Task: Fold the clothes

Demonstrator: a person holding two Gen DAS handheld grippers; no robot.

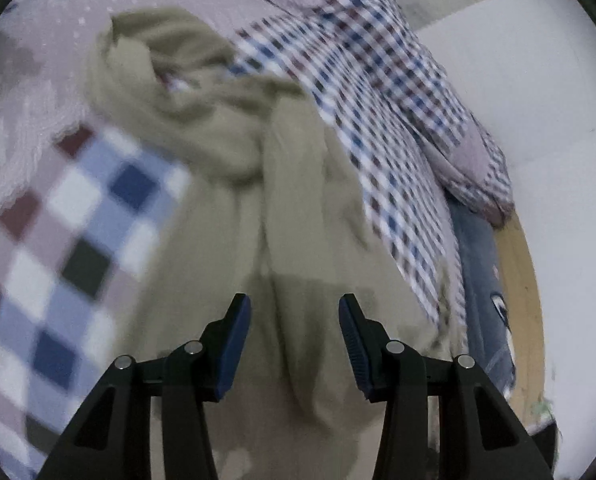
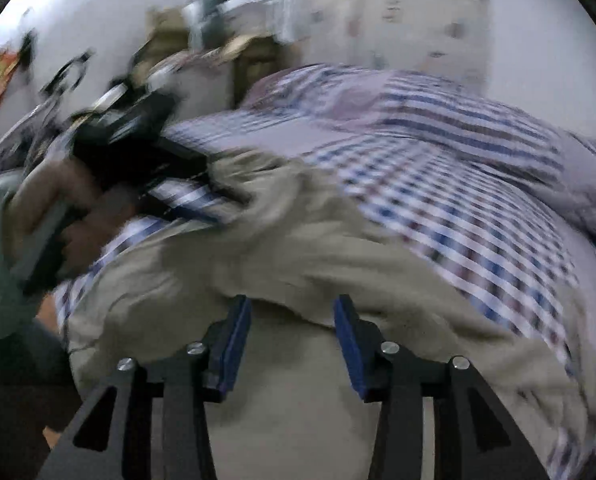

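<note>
Left gripper and right gripper both hover with jaws spread wide, holding nothing, over crumpled khaki cotton trousers on a checked bedsheet

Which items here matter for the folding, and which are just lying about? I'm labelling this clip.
Part of the job:
- khaki garment
- left gripper, fingers open
- right gripper, fingers open

Lying about:
- checked bedcover
- blue denim item
- blurred clutter beyond the bed
</note>
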